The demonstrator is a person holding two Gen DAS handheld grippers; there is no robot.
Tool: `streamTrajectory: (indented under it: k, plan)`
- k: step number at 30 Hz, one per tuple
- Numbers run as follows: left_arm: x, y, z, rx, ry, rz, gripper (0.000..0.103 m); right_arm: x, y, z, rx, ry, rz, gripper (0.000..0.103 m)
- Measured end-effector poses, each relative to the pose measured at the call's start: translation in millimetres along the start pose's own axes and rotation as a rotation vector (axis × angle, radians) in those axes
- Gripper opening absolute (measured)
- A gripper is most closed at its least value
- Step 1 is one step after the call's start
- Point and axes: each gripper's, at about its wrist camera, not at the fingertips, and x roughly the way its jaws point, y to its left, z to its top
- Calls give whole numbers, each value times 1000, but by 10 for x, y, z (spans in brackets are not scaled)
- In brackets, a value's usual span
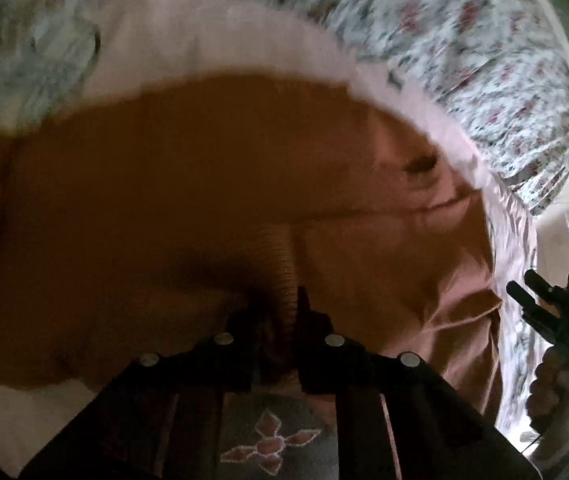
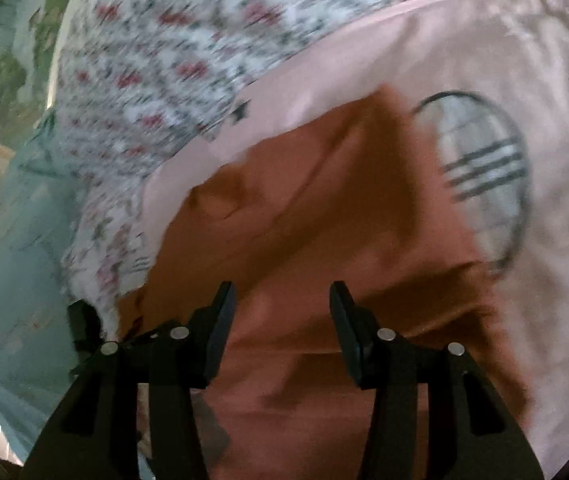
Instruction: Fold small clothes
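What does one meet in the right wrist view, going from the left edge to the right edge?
Light blue cloth → floral sheet → orange-brown garment → round grey print with dark stripes → pink fabric. The right hand-held gripper hovers open above the garment.

Floral sheet (image 2: 156,80) motion-blurred; left tool (image 1: 284,312) tips buried in cloth (image 1: 188,184).

rust-orange garment (image 2: 284,208) | rumpled, creased | lying on pink sheet | ribbed edge (image 1: 284,264) bunched, lifted
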Motion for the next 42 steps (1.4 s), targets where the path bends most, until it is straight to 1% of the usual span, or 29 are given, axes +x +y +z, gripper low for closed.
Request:
streamTrajectory:
  k: [1, 2, 3, 5, 6, 7, 10, 14, 16, 17, 18, 19, 21, 23, 25, 27, 28, 29, 31, 32, 33, 34, 35, 36, 37, 38, 39, 40, 42]
  plan:
    - [-109, -40, 18, 22, -36, 26, 9, -43, -53, 31, 2, -16, -19, 50]
    - [-168, -48, 31, 20, -62, 64, 9, -86, -95, 69, 1, -37, -50, 50]
    - [-193, -1, 32, 18, -70, 107, 8, -107, -125, 100, -7, -51, -81, 50]
    - [-110, 128, 5, 15, -30, 162, 8, -82, -192, 173, -31, -61, -152, 50]
    - [-59, 200, -14, -4, 0, 168, 8, -37, -226, 210, -35, -55, -175, 50]
    - [-52, 216, -25, -12, 9, 158, 8, 19, -254, 242, -37, -43, -199, 50]
    - [-100, 165, -26, -4, -11, 152, 9, 235, -303, 330, -74, -3, -261, 50]
    - [-119, 242, -50, -23, -2, 148, 9, 528, -341, 388, -102, 50, -277, 50]
    - [-69, 239, -46, -27, 9, 156, 9, 673, -350, 388, -123, 82, -305, 50]
    - [-57, 229, -51, -23, 10, 160, 9, 736, -344, 381, -141, 97, -316, 45]
    - [-48, 197, -37, -19, 10, 164, 9, 750, -331, 386, -159, 102, -321, 9]
    - [-74, 182, -42, -15, 6, 158, 9, 726, -325, 410, -162, 106, -322, 11]
    - [-85, 77, -8, -1, -9, 133, 9, 502, -344, 508, -126, 41, -283, 10]
    - [-54, -33, 4, 26, -14, 129, 9, 392, -412, 566, -114, 9, -294, 10]
    - [46, -109, 4, 50, -3, 151, 9, 489, -535, 569, -99, 49, -311, 10]
    - [139, -81, -14, 54, 8, 177, 10, 602, -583, 563, -107, 80, -329, 11]
    - [183, -39, -15, 40, 22, 181, 10, 593, -566, 576, -108, 75, -341, 11]
    - [200, 9, -16, 22, 30, 170, 11, 563, -532, 578, -108, 67, -359, 14]
    - [177, 75, -28, -6, 23, 147, 12, 423, -383, 549, -136, 17, -442, 19]
    - [165, 82, -42, -1, 20, 147, 13, 331, -276, 501, -156, -18, -450, 20]
    - [153, 85, -63, 7, 18, 151, 14, 281, -191, 444, -171, -33, -414, 20]
    - [149, 81, -79, 16, 20, 157, 14, 277, -100, 376, -195, -23, -367, 22]
    - [147, 78, -98, 24, 24, 165, 15, 323, -24, 285, -231, 11, -341, 27]
    - [128, 87, -124, 32, 27, 171, 17, 400, 2, 215, -255, 46, -355, 31]
    - [108, 96, -140, 37, 28, 175, 18, 481, -31, 152, -267, 84, -392, 31]
    - [68, 122, -164, 40, 29, 180, 20, 538, -137, 114, -258, 110, -447, 31]
    - [-4, 175, -200, 37, 27, 185, 20, 547, -254, 95, -222, 115, -461, 30]
    - [-105, 237, -237, 32, 16, 202, 20, 449, -352, 102, -152, 84, -405, 30]
    - [-313, 342, -261, 23, -22, 241, 20, 326, -347, 122, -97, 68, -408, 31]
